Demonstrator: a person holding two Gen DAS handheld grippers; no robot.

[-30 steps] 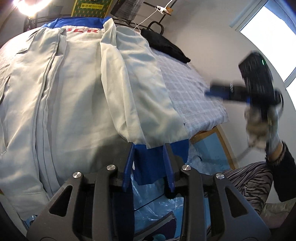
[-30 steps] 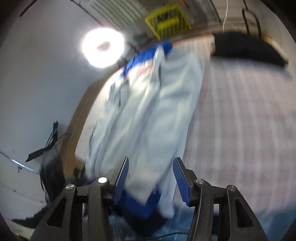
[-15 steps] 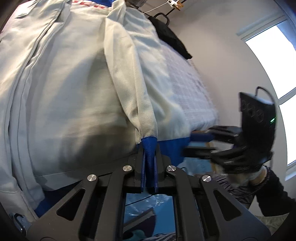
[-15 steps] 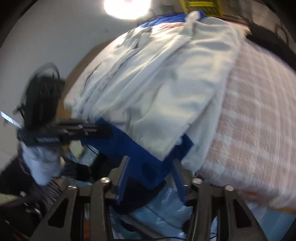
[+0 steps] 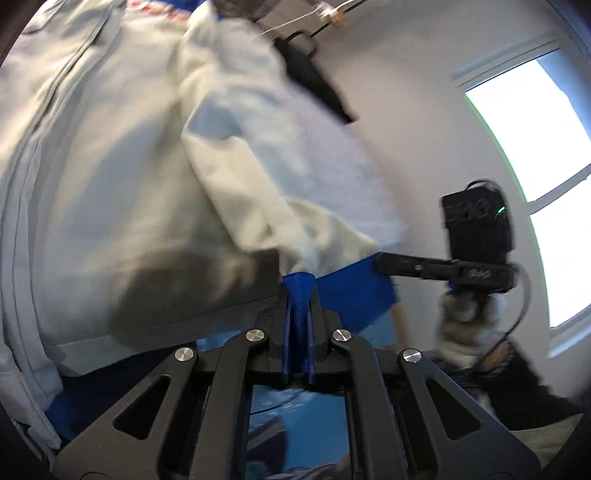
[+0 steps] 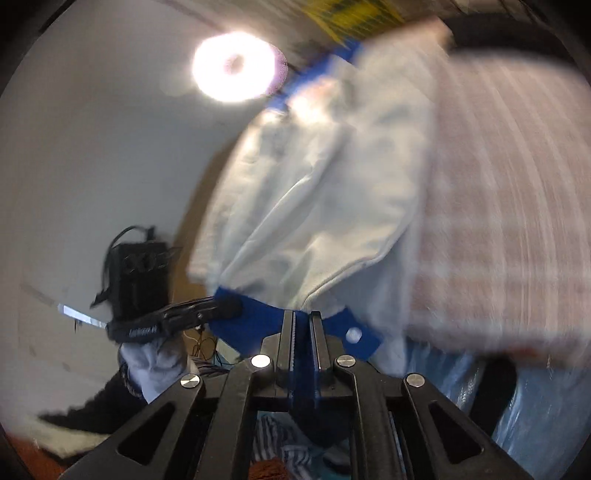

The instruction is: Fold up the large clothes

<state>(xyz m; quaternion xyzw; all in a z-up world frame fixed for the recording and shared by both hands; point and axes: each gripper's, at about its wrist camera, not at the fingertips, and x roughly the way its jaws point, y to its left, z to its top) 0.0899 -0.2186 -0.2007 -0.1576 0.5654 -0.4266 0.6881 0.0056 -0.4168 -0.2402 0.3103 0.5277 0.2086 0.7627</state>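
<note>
Checked bedcover (image 6: 509, 206) smeared by blur; pale jacket (image 5: 122, 177) lies on it, blue hem (image 6: 255, 321) overhanging. Left gripper (image 5: 298, 295) and right gripper (image 6: 302, 325) both clamped on hem; right jaws just closed, earlier apart

From my seat I see a plain white wall (image 5: 424, 110) on the right, with a large window (image 5: 535, 166) set in it — daylight so strong the panes wash out to white. A bed takes up most of the room; its checked cover (image 6: 498, 221) is pale with faint reddish lines, blurred here. At the far end a round lamp (image 6: 236, 72) glares against another pale wall (image 6: 92, 147). Just beside it sits something yellow (image 6: 354, 16) — too smeared to make out. A wooden bed edge (image 6: 199, 206) shows on the left.
</note>
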